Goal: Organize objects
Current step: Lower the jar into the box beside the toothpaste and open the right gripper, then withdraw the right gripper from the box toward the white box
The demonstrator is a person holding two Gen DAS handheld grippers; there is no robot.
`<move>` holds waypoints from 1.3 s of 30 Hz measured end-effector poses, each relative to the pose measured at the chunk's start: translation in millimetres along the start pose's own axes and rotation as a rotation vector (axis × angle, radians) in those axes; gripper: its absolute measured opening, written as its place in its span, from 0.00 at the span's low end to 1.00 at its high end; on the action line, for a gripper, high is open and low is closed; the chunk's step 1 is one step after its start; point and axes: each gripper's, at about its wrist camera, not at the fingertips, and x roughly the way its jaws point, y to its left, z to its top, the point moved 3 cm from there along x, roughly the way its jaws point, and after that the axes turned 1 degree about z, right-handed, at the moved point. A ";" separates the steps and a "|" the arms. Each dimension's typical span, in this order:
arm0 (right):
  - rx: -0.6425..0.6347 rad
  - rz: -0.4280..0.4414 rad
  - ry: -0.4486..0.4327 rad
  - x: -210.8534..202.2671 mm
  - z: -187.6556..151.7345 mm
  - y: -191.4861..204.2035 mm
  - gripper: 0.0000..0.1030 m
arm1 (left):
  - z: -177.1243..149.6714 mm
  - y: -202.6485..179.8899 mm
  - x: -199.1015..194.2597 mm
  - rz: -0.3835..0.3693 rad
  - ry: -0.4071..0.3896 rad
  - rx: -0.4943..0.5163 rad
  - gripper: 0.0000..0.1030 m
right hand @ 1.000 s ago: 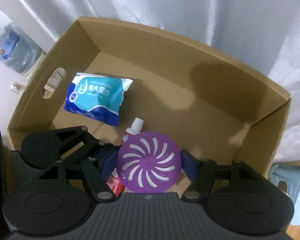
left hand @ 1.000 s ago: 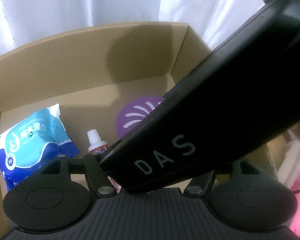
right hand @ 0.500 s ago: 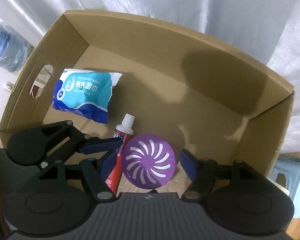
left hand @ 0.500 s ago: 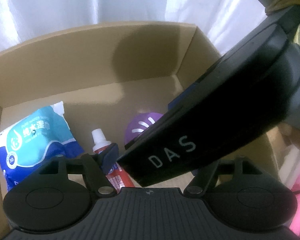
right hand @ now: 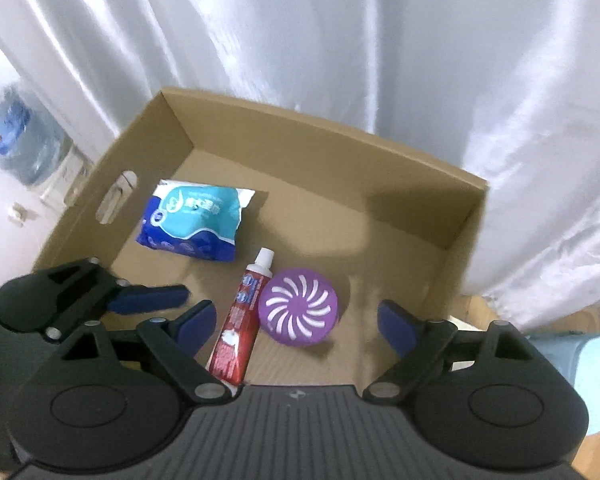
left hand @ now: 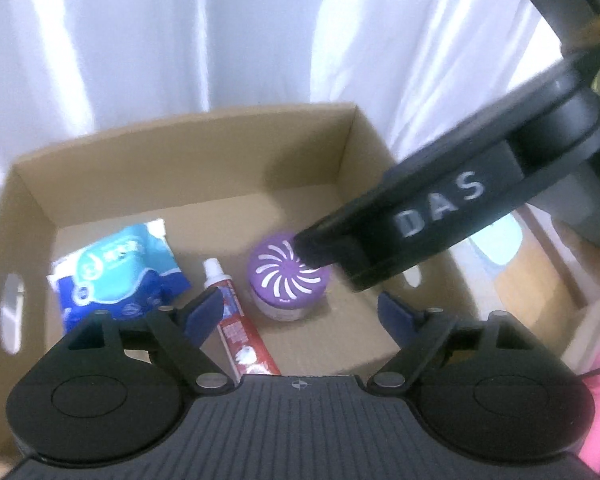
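We see the right tool's black body crossing the left view's upper right, over the cardboard box. Both tools, left too, have just spread, empty. Purple vented freshener stands low-centre beside the toothpaste; wipes pack left.

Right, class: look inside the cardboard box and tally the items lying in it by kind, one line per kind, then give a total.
Wet-wipes pack: 1
Toothpaste tube: 1
Purple air freshener: 1
Total in the cardboard box: 3
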 end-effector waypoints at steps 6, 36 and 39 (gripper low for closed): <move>0.019 0.038 -0.140 -56.5 -32.9 8.7 0.87 | 35.7 25.4 -7.7 0.007 -0.047 -0.026 0.88; -0.126 0.446 -0.310 -76.8 -174.2 212.4 1.00 | -263.3 152.8 -114.5 0.308 -0.231 -0.533 0.99; -0.115 0.461 -0.267 -56.3 -174.4 220.4 1.00 | -254.0 159.5 -101.5 0.299 -0.227 -0.548 0.99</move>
